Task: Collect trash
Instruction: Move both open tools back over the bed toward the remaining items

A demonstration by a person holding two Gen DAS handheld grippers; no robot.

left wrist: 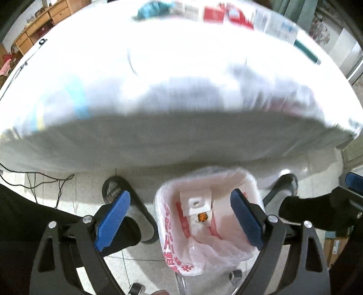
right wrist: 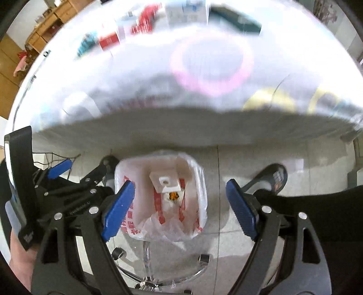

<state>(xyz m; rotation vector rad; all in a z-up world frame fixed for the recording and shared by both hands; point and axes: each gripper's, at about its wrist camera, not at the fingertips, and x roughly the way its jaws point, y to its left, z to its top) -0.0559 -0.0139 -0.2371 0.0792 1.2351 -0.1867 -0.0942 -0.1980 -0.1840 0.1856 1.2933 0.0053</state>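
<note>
Both sets of jaws stand wide apart with nothing between the blue pads: the left gripper (left wrist: 180,217) hangs above the floor with the bin's near-left part showing through its gap, and the right gripper (right wrist: 180,210) does the same, the bin sitting toward its left pad. That bin is a small white wastebasket (left wrist: 205,217) lined with a white plastic bag printed in red (left wrist: 170,229), standing on the pale tiled floor (left wrist: 74,188) just in front of the desk's near edge, between the person's two sandalled feet (left wrist: 114,188). Down inside the liner lies a white card-like packaging piece with a hole (left wrist: 197,203) and, under it, a small orange scrap (left wrist: 202,216); so some trash looks already collected, and both grippers are empty above it. Beyond the bin, the desk (left wrist: 181,68) is white and heavily blurred. Along its far edge lie a teal bundle (left wrist: 150,10), red-and-white cartons (left wrist: 226,13) and a pale blue-printed box (left wrist: 279,25); the right wrist view also shows a pink ring (right wrist: 212,61) near the middle and yellow round shapes (right wrist: 270,99) by the near right edge. Which of these count as trash I cannot tell, but the job seems partly done, with more left on the desk to fetch.
</note>
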